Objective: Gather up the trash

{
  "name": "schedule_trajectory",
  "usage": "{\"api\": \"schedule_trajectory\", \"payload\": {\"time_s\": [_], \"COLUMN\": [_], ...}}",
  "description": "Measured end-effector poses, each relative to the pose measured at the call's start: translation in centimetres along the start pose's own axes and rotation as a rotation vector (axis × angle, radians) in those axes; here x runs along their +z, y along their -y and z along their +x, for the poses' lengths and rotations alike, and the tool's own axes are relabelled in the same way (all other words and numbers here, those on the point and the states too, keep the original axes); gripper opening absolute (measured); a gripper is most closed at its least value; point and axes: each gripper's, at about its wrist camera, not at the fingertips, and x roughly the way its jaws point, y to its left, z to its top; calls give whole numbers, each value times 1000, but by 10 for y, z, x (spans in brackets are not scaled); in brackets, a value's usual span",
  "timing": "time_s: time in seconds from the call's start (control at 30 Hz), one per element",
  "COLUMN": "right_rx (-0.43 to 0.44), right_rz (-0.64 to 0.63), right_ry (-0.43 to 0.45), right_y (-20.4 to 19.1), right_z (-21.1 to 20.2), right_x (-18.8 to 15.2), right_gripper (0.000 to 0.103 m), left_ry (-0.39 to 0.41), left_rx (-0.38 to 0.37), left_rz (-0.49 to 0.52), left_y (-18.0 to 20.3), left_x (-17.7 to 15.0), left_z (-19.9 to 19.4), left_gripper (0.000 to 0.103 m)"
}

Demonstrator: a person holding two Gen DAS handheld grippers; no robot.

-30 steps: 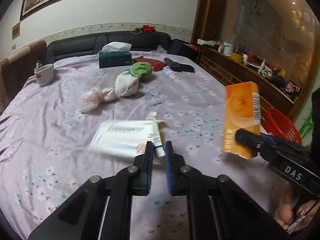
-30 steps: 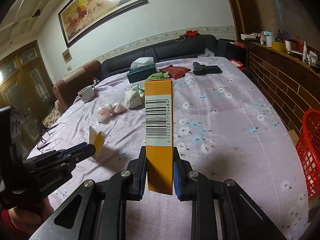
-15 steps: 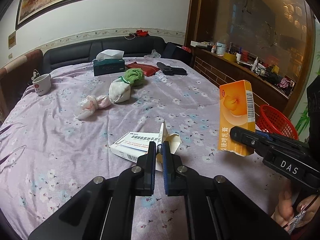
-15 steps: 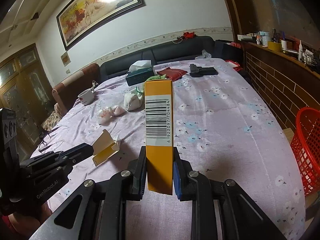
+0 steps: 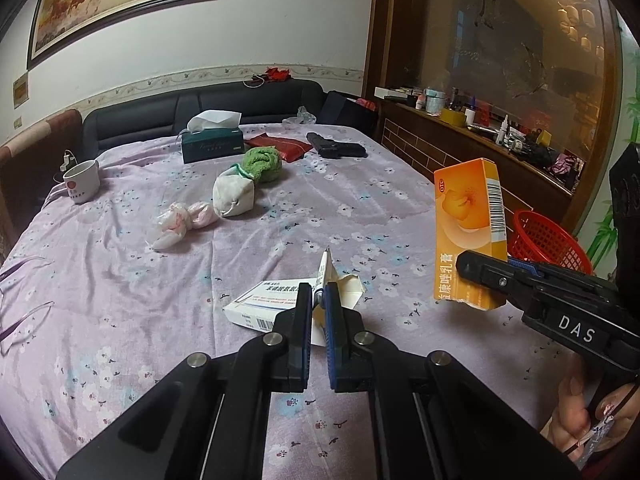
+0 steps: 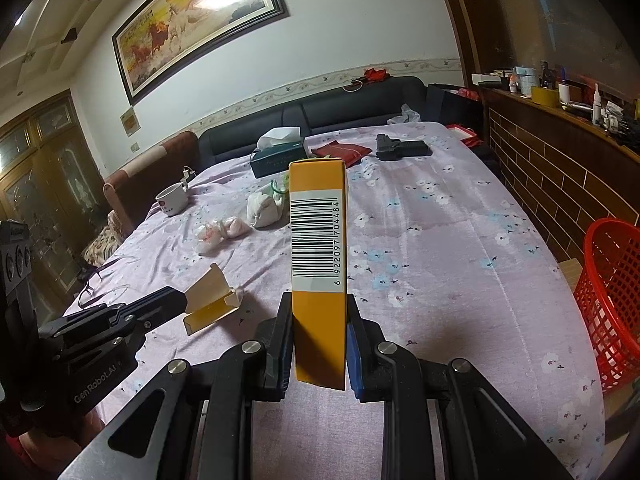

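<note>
Your left gripper pinches the white box's flap; only the right view shows its yellow underside lifted. Your right gripper clamps the orange box upright, barcode facing.

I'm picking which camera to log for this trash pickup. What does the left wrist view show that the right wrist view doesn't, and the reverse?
Only the left wrist view shows the printed white face of the opened box and the orange carton's flower-printed front.

Only the right wrist view shows the wooden glass-door cabinet and the opened box's yellow inside.

Both show the left gripper shut on the opened box's flap, the right gripper shut on the orange carton, the red basket, tissue box, mug and floral tablecloth.
</note>
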Motion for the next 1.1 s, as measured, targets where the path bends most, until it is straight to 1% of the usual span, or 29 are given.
{"api": "schedule_trajectory", "payload": {"time_s": [0.33, 0.8, 1.1], "right_rx": [-11, -16, -23], "right_rz": [-2, -5, 13], "right_ry": [3, 5, 10], "right_y": [-2, -3, 4], "right_z": [-3, -8, -12], "right_x": [1, 2, 2], "right_gripper": [24, 24, 24], "left_ry": [5, 10, 5], "left_rx": [-20, -26, -30], "left_rz": [10, 22, 32], "left_y": [3, 7, 11], "left_x": [2, 1, 0], "left_z": [0, -3, 0], "left_gripper": [5, 5, 5]}}
